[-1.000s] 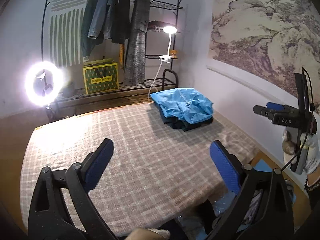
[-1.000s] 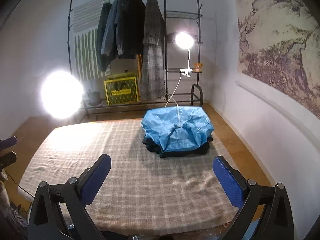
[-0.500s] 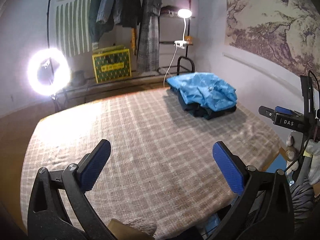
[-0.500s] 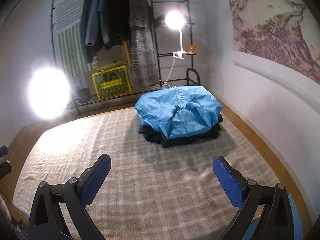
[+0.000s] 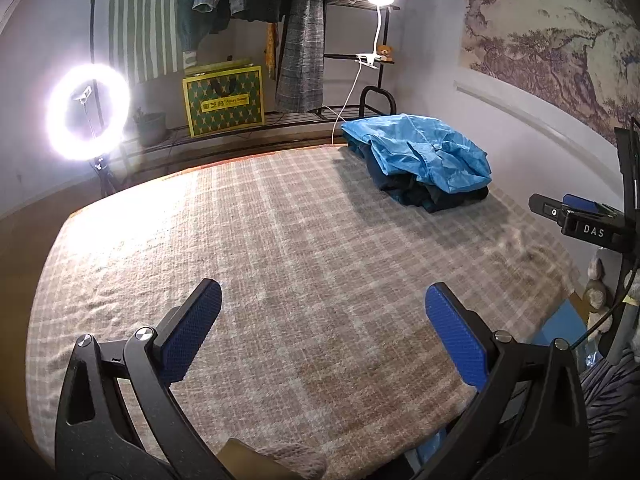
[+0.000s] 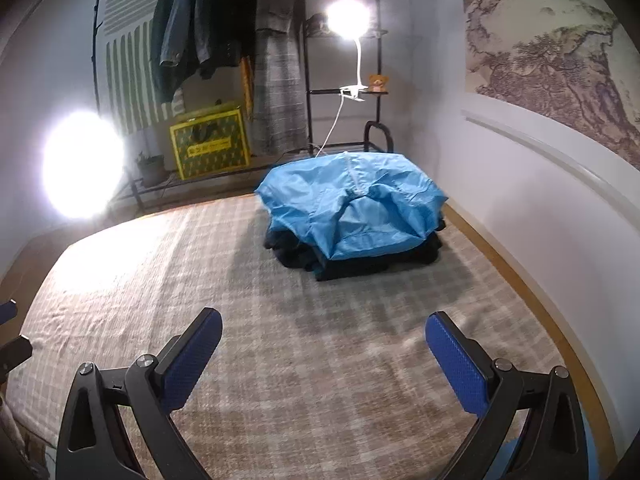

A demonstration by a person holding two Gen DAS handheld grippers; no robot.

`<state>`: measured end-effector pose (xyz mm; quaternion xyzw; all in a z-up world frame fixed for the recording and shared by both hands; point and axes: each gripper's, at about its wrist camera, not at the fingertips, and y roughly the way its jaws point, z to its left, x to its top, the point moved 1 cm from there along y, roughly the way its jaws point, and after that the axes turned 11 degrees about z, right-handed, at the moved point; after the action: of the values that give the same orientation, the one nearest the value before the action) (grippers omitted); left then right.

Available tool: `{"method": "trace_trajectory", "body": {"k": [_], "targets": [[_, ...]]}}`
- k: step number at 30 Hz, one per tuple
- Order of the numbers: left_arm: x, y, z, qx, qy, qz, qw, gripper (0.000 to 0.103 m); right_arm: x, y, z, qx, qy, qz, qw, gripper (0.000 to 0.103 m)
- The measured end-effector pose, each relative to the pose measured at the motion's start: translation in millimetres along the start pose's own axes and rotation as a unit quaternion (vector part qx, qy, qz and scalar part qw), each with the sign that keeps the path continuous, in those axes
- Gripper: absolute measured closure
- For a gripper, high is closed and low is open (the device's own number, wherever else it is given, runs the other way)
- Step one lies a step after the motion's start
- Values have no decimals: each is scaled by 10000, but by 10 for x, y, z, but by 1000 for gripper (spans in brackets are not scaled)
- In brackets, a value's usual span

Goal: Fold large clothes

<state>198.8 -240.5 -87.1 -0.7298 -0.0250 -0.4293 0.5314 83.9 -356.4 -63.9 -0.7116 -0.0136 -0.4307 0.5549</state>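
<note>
A light blue jacket (image 6: 352, 208) lies crumpled on top of a stack of dark folded clothes (image 6: 360, 258) at the far right of the plaid bed cover (image 6: 280, 340). In the left wrist view the same blue jacket (image 5: 420, 152) sits at the far right corner, well beyond my left gripper (image 5: 322, 320), which hangs open over the bare cover. My right gripper (image 6: 322, 348) is open too, a short way in front of the pile, with nothing between its blue pads. The right gripper's body (image 5: 588, 228) shows at the right edge of the left wrist view.
A clothes rack (image 6: 224, 28) with hanging coats stands behind the bed, with a yellow-green box (image 6: 208, 146) on its low shelf. A ring light (image 5: 88, 110) glows at the left and a clip lamp (image 6: 348, 16) on the shelf frame. The wall (image 6: 520, 180) runs along the bed's right side.
Both grippers have moved forward over the bed, so the blue jacket pile looks larger and closer, mainly in the right wrist view. Both stay open.
</note>
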Motion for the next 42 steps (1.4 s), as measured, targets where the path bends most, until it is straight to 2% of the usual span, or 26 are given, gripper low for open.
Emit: {"method": "trace_trajectory", "body": {"k": [5,15,42], "targets": [[-11,101,71,-40,-92,77,9999,0,-10,51,35,-29,-25,68,10000,0],[15,83,140,-15,-165,-60,9998,0,-6,110,5,-47,69,157,9998,0],[16,56,78,23,-97,-143,9998,0,-7,146,-72,-57,148,218,9996,0]]}}
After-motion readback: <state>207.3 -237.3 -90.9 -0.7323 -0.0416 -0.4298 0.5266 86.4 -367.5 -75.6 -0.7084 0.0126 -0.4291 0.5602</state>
